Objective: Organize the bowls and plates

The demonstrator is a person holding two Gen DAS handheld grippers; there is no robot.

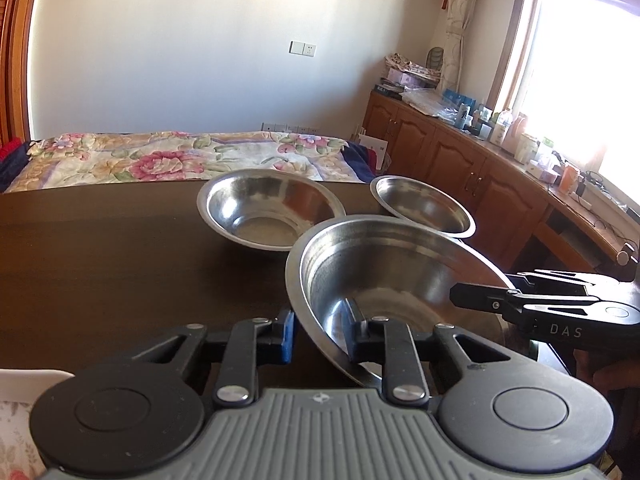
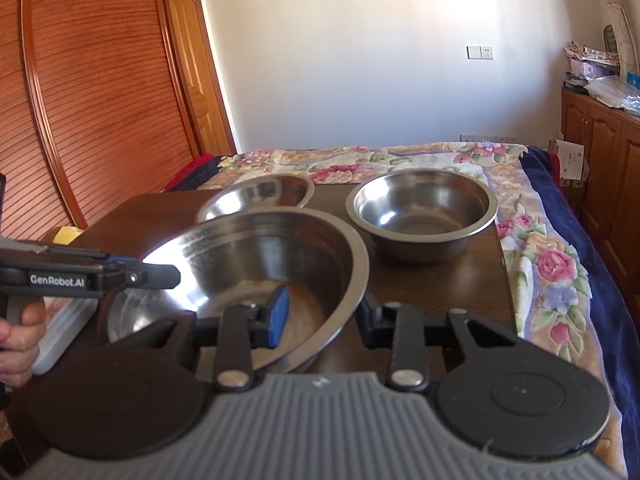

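Three steel bowls stand on a dark wooden table (image 1: pixel 100 260). The largest bowl (image 1: pixel 400 272) is nearest and sits between both grippers. My left gripper (image 1: pixel 324 338) is shut on its left rim, with the blue pad outside and the other finger inside. My right gripper (image 2: pixel 324 320) is shut on the same large bowl (image 2: pixel 260 264) at its right rim, blue pad inside. Behind it stand a wide bowl (image 1: pixel 272 208) and a smaller, deeper bowl (image 1: pixel 424 204). The right wrist view shows the deeper bowl (image 2: pixel 422 208) at right and the wide bowl (image 2: pixel 260 192) partly hidden.
A bed with a floral cover (image 1: pixel 160 156) lies just past the table's far edge. Wooden cabinets (image 1: pixel 460 160) with clutter on top run along the right wall. A white tray (image 2: pixel 60 320) sits at the table's near left, and a hand (image 2: pixel 16 340) holds the left gripper.
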